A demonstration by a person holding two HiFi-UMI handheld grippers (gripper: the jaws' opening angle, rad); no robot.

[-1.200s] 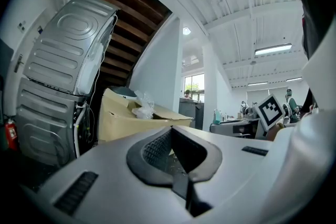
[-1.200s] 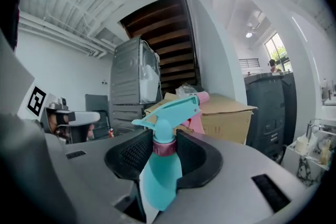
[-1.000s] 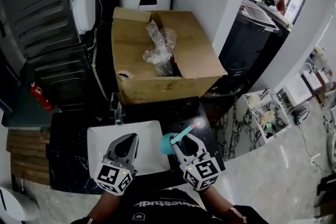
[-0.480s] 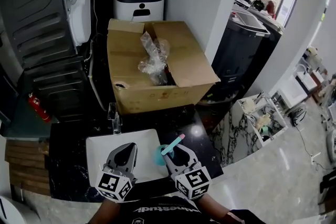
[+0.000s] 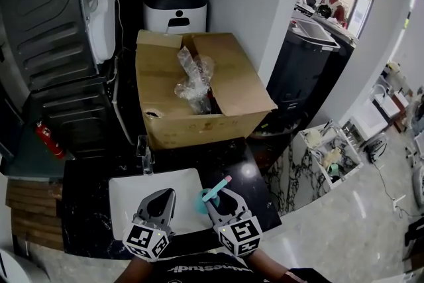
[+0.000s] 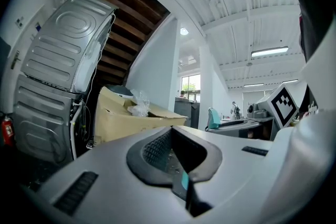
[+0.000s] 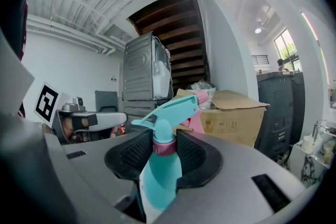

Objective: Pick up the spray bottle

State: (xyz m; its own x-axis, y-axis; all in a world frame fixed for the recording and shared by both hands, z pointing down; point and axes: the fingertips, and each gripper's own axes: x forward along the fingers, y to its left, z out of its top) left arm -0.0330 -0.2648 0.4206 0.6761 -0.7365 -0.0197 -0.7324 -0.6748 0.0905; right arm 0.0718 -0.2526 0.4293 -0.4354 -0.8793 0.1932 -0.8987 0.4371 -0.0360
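Head view, left to right: a red fire extinguisher (image 5: 45,136) stands at the far left, beside a dark counter (image 5: 86,195). A white basin (image 5: 129,192) is set into the counter, with a tap (image 5: 144,146) at its far left corner.

The left gripper (image 5: 161,199) is over the basin. In the left gripper view its jaws are pressed together at the tips, and nothing is between the pads.

An open cardboard box (image 5: 165,86) sits beyond the counter. Crumpled clear plastic wrap (image 5: 194,79) rises from its opening.

The spray bottle (image 5: 211,195) is at the right edge of the basin, between the jaws of the right gripper (image 5: 222,199). In the right gripper view both pads pinch the bottle at its neck, level with the pink collar. The teal body hangs below the pads. The teal trigger head stands above them, and its pink nozzle points toward the box. The bottle is upright in that view. Whether its base touches the counter cannot be determined.

At the far right, a dark cabinet (image 5: 301,69) stands against the white wall.
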